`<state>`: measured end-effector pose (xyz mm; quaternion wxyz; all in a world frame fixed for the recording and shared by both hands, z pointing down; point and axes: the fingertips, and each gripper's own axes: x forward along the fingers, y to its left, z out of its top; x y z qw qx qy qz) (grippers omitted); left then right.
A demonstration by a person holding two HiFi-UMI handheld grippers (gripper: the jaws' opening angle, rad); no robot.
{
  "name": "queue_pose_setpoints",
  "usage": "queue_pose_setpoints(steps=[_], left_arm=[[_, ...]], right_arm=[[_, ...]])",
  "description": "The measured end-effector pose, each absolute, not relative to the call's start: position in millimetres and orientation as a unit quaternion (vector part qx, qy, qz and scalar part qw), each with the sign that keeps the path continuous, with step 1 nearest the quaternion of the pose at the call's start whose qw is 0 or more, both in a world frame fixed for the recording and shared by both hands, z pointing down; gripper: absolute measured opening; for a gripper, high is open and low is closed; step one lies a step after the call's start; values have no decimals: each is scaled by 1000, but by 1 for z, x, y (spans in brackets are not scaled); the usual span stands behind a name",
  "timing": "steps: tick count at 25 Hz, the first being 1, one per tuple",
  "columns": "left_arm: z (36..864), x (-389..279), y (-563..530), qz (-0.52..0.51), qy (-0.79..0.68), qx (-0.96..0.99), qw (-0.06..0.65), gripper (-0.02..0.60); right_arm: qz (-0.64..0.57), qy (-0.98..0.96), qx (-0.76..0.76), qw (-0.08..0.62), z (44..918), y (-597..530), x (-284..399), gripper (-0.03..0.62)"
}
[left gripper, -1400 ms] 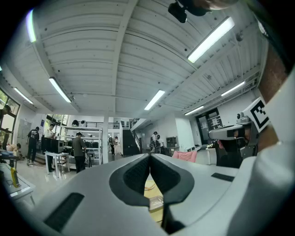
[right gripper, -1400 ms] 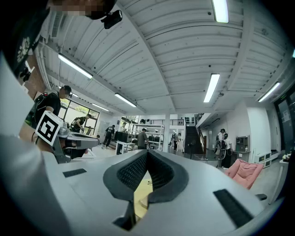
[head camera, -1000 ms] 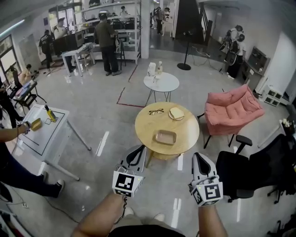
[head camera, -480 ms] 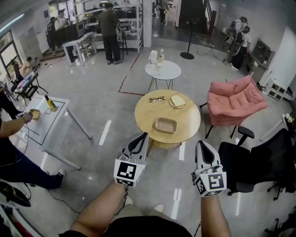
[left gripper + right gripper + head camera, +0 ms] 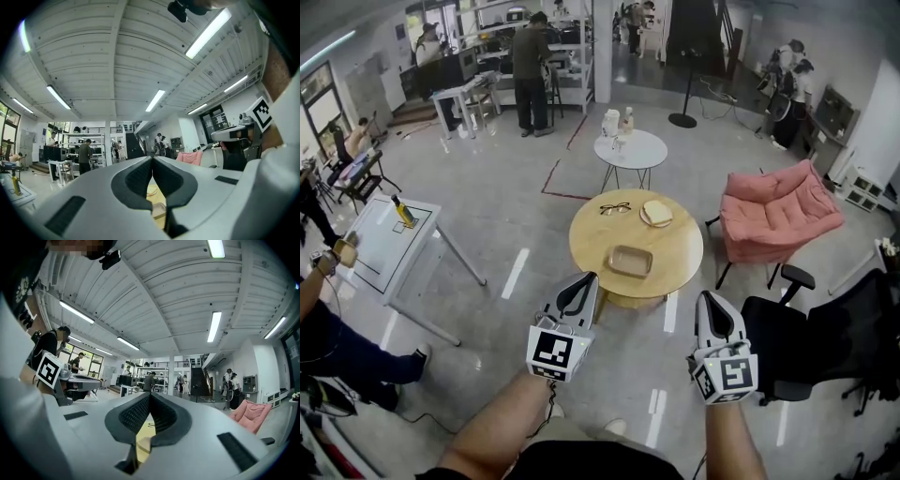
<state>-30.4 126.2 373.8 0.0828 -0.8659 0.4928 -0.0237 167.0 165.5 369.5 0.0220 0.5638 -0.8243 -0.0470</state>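
Both grippers are held out over the grey floor, pointing at a round wooden table (image 5: 677, 246). My left gripper (image 5: 587, 279) is shut, jaws pressed together with nothing between them, as the left gripper view (image 5: 152, 160) also shows. My right gripper (image 5: 706, 300) is likewise shut and empty, its pads meeting in the right gripper view (image 5: 150, 397). On the table lie a shallow tan tray (image 5: 630, 261), a pair of glasses (image 5: 614, 208) and a plate with bread (image 5: 655, 214). The table stands a little ahead of both tips.
A pink armchair (image 5: 778, 214) stands right of the table, a black office chair (image 5: 825, 328) near my right gripper. A small white round table (image 5: 630, 148) is behind. A white work table (image 5: 389, 244) stands at left. People stand by shelves at the back.
The head view has drifted slightly and the wooden table sits a touch nearer the grippers. A person's arm at the left edge has pulled back. Both grippers stay shut.
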Motion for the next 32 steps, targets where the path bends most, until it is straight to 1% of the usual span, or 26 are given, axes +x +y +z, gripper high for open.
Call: queue_pose_setpoints(steps=[9,18,32], left_arm=[[367,-28,122,-23,511,-855,88,17],[366,-28,90,-27,513,-853,96,18],[375,-44,12,-11,509,-858,68,17]], right_arm=[[-43,-833,551,17,371,158,170,14],[-29,-831,556,3,377,125,169,14],[-15,-827,562,7,383,51,167,14]])
